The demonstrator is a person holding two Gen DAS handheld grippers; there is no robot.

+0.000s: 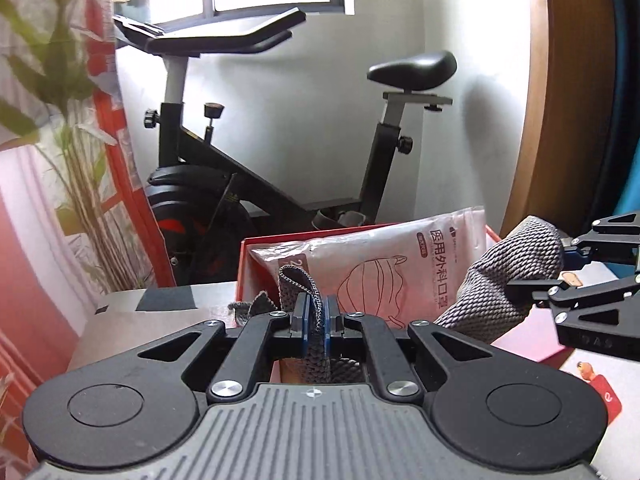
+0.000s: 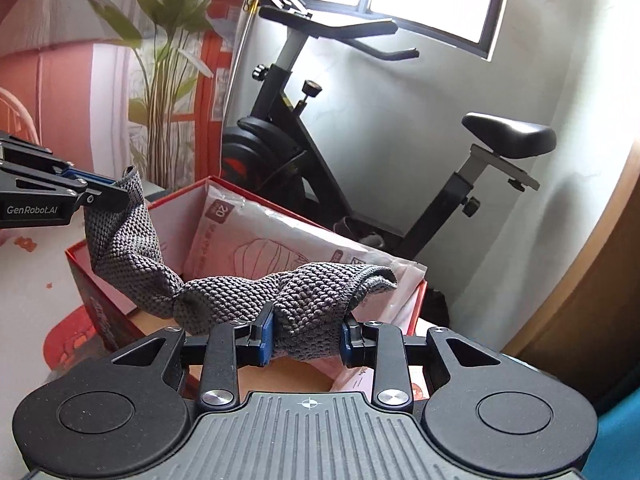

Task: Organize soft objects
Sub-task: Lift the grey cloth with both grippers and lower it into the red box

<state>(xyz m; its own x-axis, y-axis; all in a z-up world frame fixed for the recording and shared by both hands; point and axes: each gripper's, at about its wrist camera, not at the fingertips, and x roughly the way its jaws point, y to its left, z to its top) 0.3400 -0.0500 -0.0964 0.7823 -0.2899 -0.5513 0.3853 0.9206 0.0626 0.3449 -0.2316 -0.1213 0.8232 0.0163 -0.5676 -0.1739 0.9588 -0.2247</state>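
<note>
A grey knitted cloth [image 2: 224,292] hangs stretched between my two grippers above a red box [image 2: 86,280]. My left gripper [image 1: 317,312] is shut on a thin edge of the grey cloth [image 1: 508,276]. In the right wrist view the left gripper [image 2: 116,188] holds the cloth's far corner at the left. My right gripper [image 2: 306,336] is shut on a bunched fold of the cloth, its blue pads pressing both sides. The right gripper [image 1: 560,280] also shows at the right of the left wrist view. A white packet of face masks [image 1: 400,264] stands inside the red box [image 1: 528,344].
A black exercise bike [image 1: 248,184] stands behind the box against a white wall. A tall green plant [image 2: 168,72] and a red patterned curtain [image 1: 108,128] are at the left. A wooden panel [image 2: 580,312] is at the right. The box rests on a light table [image 1: 120,320].
</note>
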